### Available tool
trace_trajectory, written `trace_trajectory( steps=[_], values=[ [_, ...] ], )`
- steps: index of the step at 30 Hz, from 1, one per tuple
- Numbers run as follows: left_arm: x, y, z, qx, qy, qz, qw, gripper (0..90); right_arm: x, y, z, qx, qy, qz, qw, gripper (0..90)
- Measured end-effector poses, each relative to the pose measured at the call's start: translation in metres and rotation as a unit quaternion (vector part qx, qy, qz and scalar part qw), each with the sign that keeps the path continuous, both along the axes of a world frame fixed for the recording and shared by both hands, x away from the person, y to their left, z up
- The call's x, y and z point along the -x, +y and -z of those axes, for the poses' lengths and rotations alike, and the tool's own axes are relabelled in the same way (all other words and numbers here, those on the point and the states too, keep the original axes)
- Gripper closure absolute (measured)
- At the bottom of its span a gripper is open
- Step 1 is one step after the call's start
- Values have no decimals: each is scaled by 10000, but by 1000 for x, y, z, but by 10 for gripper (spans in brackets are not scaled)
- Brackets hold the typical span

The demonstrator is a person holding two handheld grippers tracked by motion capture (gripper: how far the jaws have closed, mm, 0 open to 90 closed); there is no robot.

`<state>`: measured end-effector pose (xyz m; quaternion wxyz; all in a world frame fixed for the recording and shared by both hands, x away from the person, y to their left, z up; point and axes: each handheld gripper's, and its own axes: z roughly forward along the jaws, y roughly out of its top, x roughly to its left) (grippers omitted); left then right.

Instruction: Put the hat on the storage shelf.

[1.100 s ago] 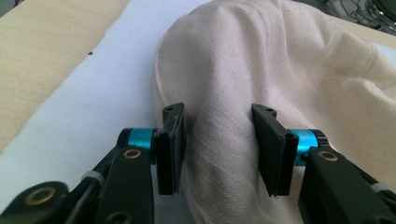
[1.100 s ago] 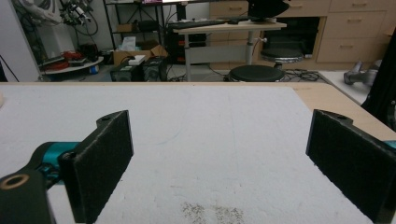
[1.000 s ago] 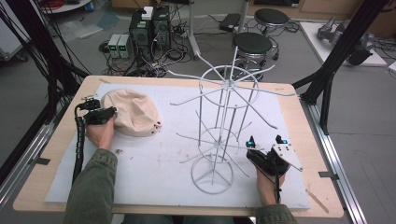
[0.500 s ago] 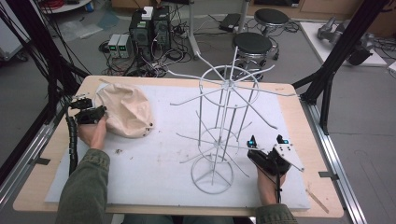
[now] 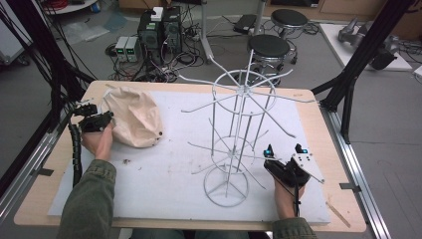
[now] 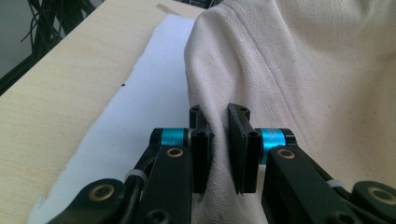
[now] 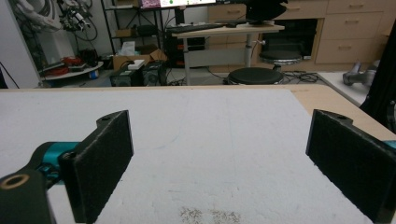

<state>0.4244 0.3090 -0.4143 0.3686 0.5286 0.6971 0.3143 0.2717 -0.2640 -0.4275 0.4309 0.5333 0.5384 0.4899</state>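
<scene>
Cream cloth bag (image 6: pixel 299 70) — fold pinched in left hand-held gripper (image 6: pixel 218 140) | table (image 5: pixel 318 107)

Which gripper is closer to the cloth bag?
Left. The left gripper is pinching a fold of the bag at its left edge. The right gripper rests open on the far side of the wire rack, well away from the bag.
</scene>
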Motion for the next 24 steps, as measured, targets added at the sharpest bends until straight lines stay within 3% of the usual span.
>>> trace_trajectory(
  steps=[13,18,19,24],
  values=[
    [16,1,-19,157,-380,344,9986,796,0,0,0,-10,-6,-16,10000,62],
    [25,0,-30,248,-654,493,9963,795,0,1,0,-45,15,-29,10000,62],
    [30,1,-34,298,-778,550,9950,795,0,1,0,-42,17,-30,10000,62],
    [40,4,-38,359,-975,659,9924,794,0,0,0,-24,1,-39,10000,62]
  ],
)
